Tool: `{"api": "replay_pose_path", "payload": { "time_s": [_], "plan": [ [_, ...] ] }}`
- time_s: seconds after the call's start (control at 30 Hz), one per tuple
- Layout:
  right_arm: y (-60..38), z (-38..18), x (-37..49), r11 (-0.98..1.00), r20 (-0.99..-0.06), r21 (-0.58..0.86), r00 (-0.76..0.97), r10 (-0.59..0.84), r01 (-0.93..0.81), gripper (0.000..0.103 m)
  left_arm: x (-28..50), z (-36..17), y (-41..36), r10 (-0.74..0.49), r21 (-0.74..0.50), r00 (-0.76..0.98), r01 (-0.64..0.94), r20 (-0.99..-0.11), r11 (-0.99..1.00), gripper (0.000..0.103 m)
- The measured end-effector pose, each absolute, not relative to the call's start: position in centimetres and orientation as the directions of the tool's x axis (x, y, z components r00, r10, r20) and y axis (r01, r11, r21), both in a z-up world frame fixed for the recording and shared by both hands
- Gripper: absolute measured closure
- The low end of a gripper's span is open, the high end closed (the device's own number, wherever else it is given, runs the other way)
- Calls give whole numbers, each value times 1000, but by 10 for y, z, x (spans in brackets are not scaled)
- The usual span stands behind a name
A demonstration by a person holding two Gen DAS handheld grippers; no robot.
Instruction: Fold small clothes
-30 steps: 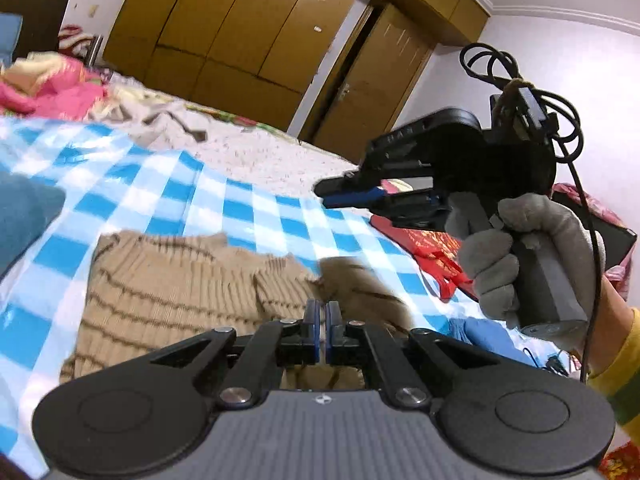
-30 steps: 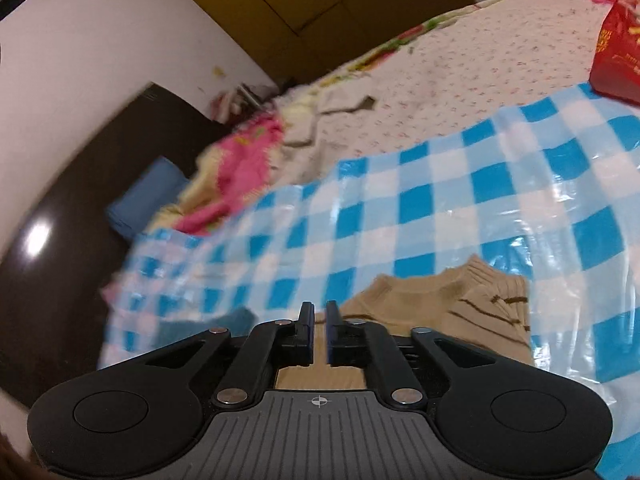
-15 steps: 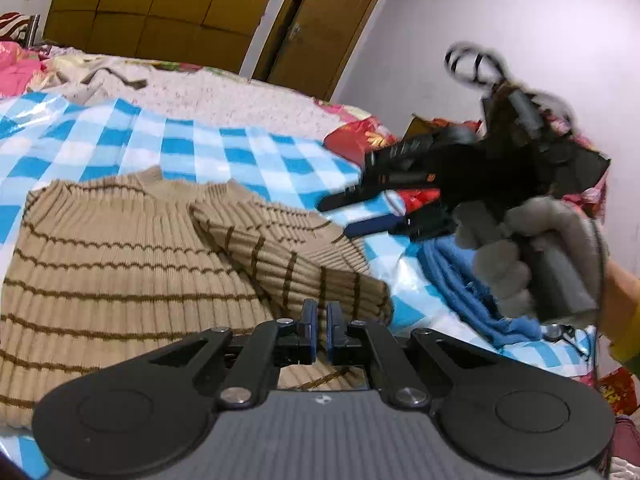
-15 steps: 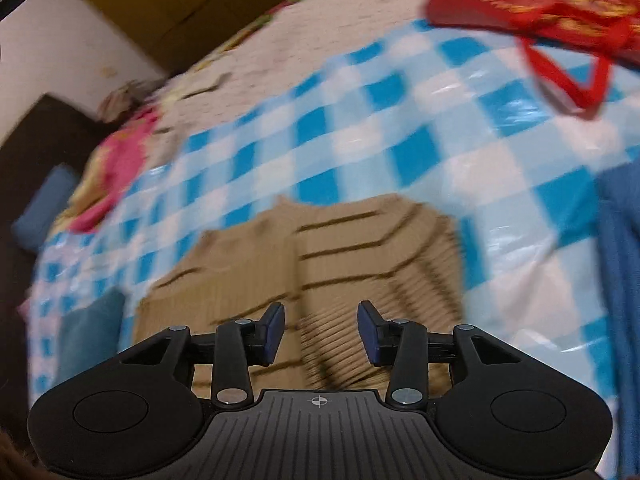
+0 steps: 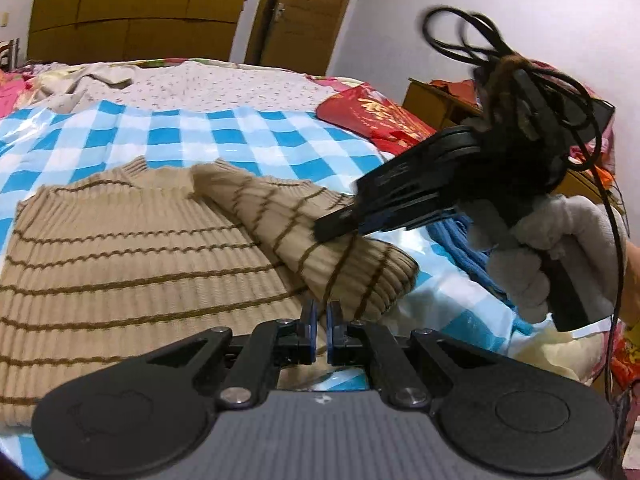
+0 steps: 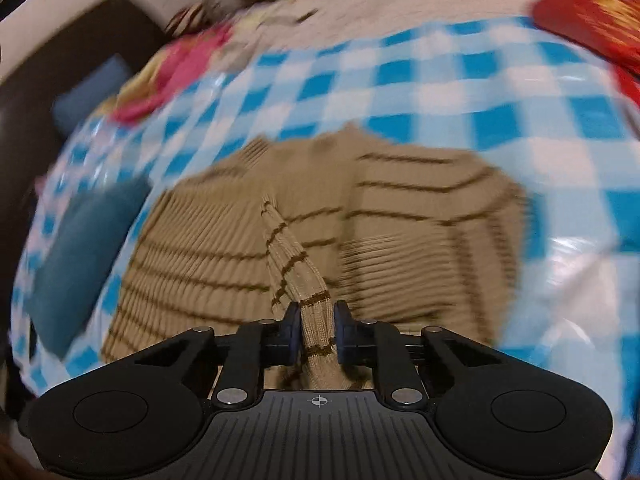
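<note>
- Left gripper point(image 5: 319, 330): fingers nearly together, nothing between them, above the sweater hem.
- Right gripper point(image 6: 316, 330) pinches a ribbed sleeve point(image 6: 294, 264), which runs toward 12 o'clock.
- Tan striped sweater point(image 5: 120, 256) lies flat on the blue checked sheet point(image 5: 208, 136); sleeve folded across its body.
- Blue cloth point(image 5: 466, 248) at 3 o'clock, beside the gloved hand point(image 5: 560, 252).
- Red bag point(image 5: 368, 114) far, at 1 o'clock.

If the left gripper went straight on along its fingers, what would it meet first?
Most likely the sleeve of the tan striped sweater, folded across just ahead of the left gripper, which is shut and empty. Depth is hard to judge in this view.
</note>
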State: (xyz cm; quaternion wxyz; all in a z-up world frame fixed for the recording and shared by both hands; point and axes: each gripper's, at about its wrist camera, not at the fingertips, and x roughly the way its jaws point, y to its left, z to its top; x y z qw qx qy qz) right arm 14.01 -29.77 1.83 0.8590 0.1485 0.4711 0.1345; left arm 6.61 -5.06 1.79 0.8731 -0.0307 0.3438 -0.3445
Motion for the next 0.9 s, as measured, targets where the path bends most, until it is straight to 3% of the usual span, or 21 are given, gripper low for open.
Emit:
{"api": "replay_pose_path", "payload": {
  "time_s": [0.2,0.33,0.67,0.83,0.9],
  "plan": [
    [-369,7,114,878,-758,447,593,272,168,90,66,17,-71,-636,-269,501,621,-587,737,88],
    [-397,-6,100,826,-748,493,618,241,274,84,65,13,-86,-633,-246,482,643,-606,725,88],
    [-399,-5,106,785,-692,590,618,372,188,75,60,15,-132,-657,-159,482,724,-580,671,87],
    [-382,-13,84,788,-715,602,526,461,127,71,58,1,-141,-651,-164,403,758,-643,631,86],
    [-381,-21,76,792,-734,596,491,470,132,75,53,-3,-139,-646,-165,381,766,-661,621,86]
  ]
}}
